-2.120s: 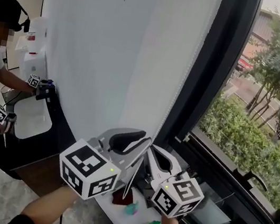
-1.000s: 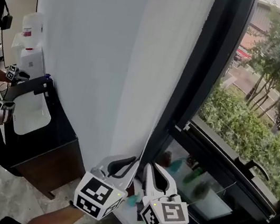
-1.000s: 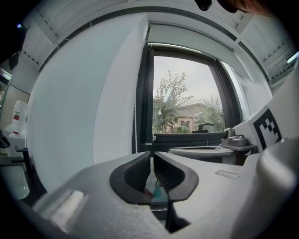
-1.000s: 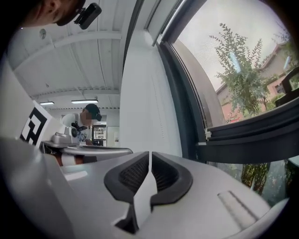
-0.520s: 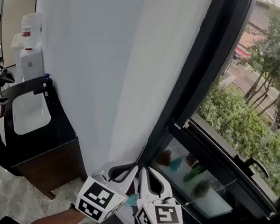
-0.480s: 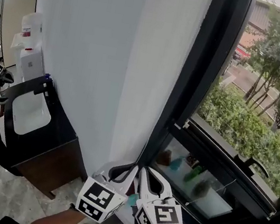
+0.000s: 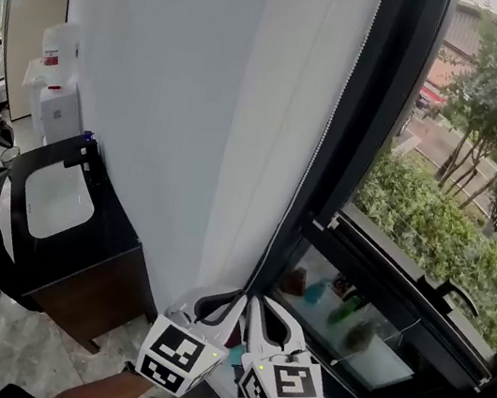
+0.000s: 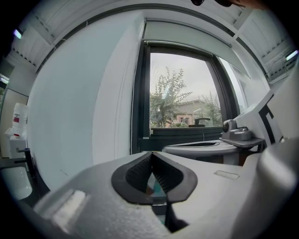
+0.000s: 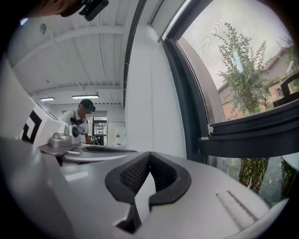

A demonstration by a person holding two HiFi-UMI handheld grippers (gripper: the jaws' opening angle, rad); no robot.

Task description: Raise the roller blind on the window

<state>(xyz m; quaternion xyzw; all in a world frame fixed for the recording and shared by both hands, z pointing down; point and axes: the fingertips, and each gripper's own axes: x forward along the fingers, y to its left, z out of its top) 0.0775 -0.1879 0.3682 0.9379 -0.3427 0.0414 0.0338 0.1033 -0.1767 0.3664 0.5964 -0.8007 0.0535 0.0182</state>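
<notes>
**Black-framed window, blind high up**

White wall (image 7: 173, 85) flanks the window (image 7: 451, 182). The blind (image 8: 187, 32) covers only a strip along the window's top edge. The cord (image 7: 317, 153) hangs down the window's left edge to the two grippers, which sit side by side near its lower corner. Left gripper (image 7: 238, 302): fingers (image 8: 135, 172) clenched, nothing seen between them. Right gripper (image 7: 258, 304): fingers (image 9: 131, 176) have just been closing and pinch the cord (a thin line meeting their tips).

White basin (image 7: 53, 199) sits atop dark cabinet (image 7: 97, 276).
</notes>
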